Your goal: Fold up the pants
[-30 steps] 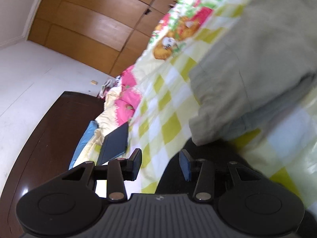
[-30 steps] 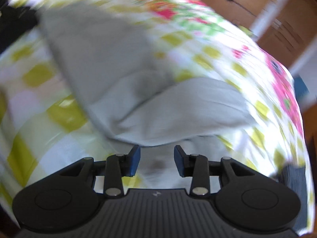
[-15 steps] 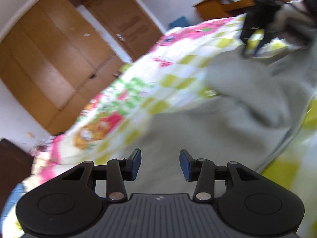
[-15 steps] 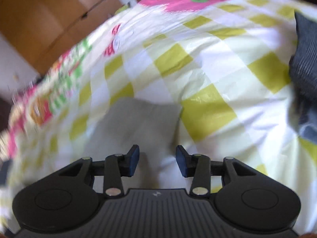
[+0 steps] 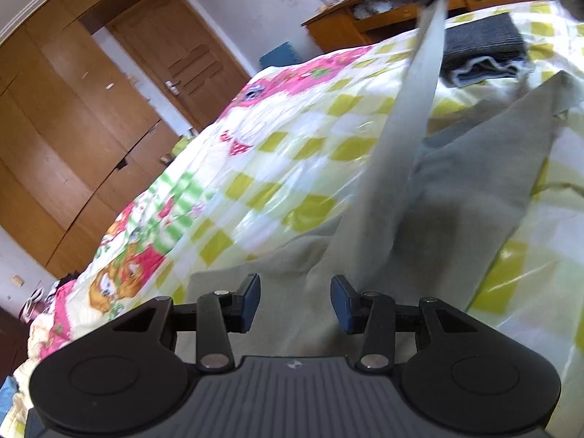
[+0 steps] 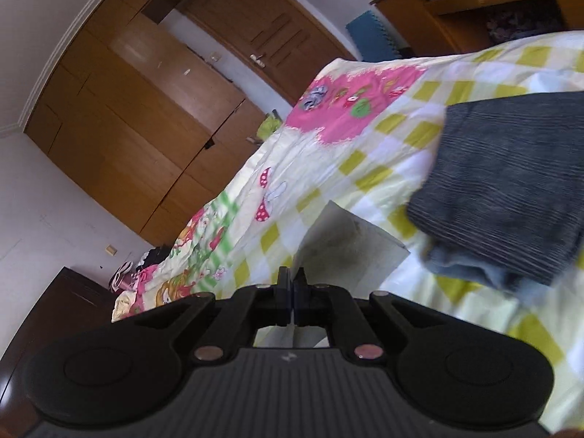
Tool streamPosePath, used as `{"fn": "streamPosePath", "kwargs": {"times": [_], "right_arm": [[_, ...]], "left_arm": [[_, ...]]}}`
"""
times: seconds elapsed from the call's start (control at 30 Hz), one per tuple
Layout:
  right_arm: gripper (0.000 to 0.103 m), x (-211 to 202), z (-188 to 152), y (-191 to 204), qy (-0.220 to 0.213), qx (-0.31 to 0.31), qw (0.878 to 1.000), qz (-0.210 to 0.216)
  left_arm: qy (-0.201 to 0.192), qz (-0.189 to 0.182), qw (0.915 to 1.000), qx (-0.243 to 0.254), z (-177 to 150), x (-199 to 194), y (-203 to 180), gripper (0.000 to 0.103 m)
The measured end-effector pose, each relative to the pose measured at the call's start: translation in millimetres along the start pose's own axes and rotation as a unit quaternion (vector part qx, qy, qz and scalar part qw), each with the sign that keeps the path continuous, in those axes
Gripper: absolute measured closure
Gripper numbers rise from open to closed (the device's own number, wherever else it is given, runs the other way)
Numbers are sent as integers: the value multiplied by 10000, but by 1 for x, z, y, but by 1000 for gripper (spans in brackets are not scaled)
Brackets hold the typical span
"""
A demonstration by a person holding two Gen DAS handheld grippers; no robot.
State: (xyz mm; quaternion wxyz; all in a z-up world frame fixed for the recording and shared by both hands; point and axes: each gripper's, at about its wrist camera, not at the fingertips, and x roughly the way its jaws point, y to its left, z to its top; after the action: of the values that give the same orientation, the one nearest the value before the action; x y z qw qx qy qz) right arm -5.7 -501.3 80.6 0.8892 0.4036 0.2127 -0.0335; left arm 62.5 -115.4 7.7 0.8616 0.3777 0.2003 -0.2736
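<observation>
Grey pants [image 5: 456, 197] spread on a bed under a yellow-checked, pink-flowered cover [image 5: 292, 146], one strip pulled up taut toward the far top corner. Pinched there by the right gripper [image 6: 292, 290], jaws pressed together on the grey cloth. Left gripper [image 5: 295, 301] low over the near fabric, jaws wide apart, holding nothing. Beyond, a folded dark garment stack [image 5: 481, 49] on the cover. Further out, wooden wardrobe [image 5: 54, 116], door [image 5: 182, 47], desk [image 5: 365, 18], white wall.

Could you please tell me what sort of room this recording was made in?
Most likely a home bedroom. A bed with a checked, cartoon-print cover fills the view, a wooden wardrobe lines the wall beside a door, and folded clothes lie on the bed.
</observation>
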Motion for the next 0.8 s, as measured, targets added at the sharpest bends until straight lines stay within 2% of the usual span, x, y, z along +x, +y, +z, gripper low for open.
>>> {"fn": "streamPosePath", "kwargs": {"times": [0.1, 0.17, 0.2, 0.27, 0.43, 0.6, 0.67, 0.7, 0.77, 0.8], "right_arm": [[100, -30, -25, -20, 51, 91, 9993, -363], [100, -31, -38, -37, 107, 43, 9970, -765], [100, -30, -43, -49, 167, 251, 9960, -840], [100, -31, -50, -67, 181, 636, 9954, -686], [100, -43, -53, -66, 9, 734, 9967, -339], [100, -75, -44, -44, -496, 384, 9980, 60], [99, -77, -55, -46, -390, 168, 9990, -139], [99, -72, -64, -54, -167, 220, 9991, -327], [99, -66, -81, -79, 113, 624, 9959, -643], [98, -66, -87, -89, 119, 797, 9944, -690]], "left_arm": [[-54, -173, 9997, 175, 8, -2, -18, 46], [-57, -298, 9991, 296, 12, -2, -30, 46], [-50, -357, 9986, 377, 15, -2, -36, 46], [-64, -426, 9975, 562, 19, -4, -47, 46], [-120, -543, 9957, 743, 32, -8, -61, 46], [-246, -652, 9941, 826, 48, -11, -73, 46], [-274, -727, 9933, 857, 50, -11, -78, 46], [-258, -767, 9929, 877, 50, -11, -80, 46], [-221, -823, 9915, 982, 47, -10, -87, 46], [-204, -837, 9907, 1051, 45, -10, -90, 46]]}}
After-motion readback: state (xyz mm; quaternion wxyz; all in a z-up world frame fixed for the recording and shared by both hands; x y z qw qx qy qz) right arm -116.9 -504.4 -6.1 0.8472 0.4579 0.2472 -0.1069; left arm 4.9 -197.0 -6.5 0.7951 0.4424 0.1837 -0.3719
